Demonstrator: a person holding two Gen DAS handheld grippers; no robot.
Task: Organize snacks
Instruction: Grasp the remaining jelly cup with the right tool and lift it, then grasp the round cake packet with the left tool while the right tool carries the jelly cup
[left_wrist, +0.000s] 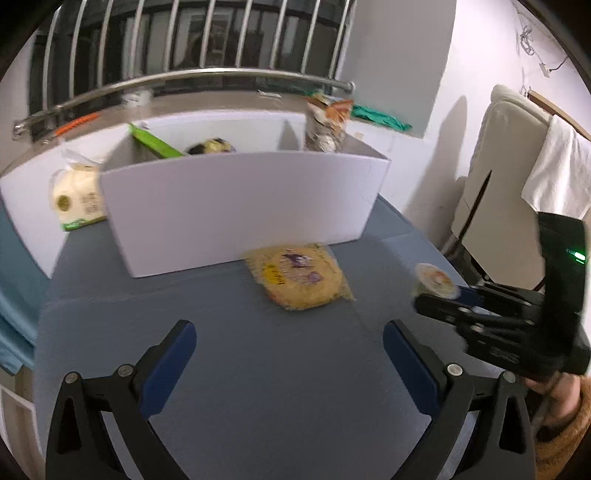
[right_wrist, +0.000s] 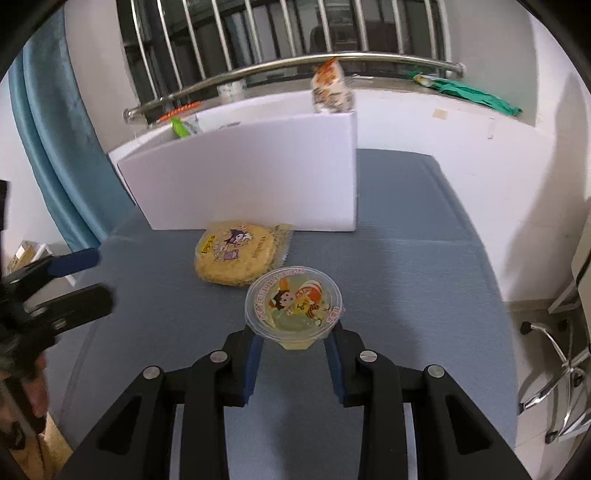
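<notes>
My right gripper (right_wrist: 294, 338) is shut on a clear jelly cup (right_wrist: 293, 302) with a cartoon lid, held above the grey-blue table; the cup also shows in the left wrist view (left_wrist: 436, 278). A yellow round noodle pack (right_wrist: 236, 253) lies flat in front of the white box (right_wrist: 255, 177); it also shows in the left wrist view (left_wrist: 299, 275), ahead of my open, empty left gripper (left_wrist: 290, 345). The white box (left_wrist: 240, 203) has dividers and holds a green pack (left_wrist: 157, 142), a dark-and-yellow snack (left_wrist: 212, 147) and an orange-and-white bag (left_wrist: 328, 122).
A pale snack bag (left_wrist: 75, 197) sits left of the box against a white wall panel. A windowsill with a metal rail (left_wrist: 184, 77) and a green cloth (right_wrist: 476, 94) runs behind. A chair (right_wrist: 554, 369) stands off the table's right edge; a blue curtain (right_wrist: 55, 147) hangs at the left.
</notes>
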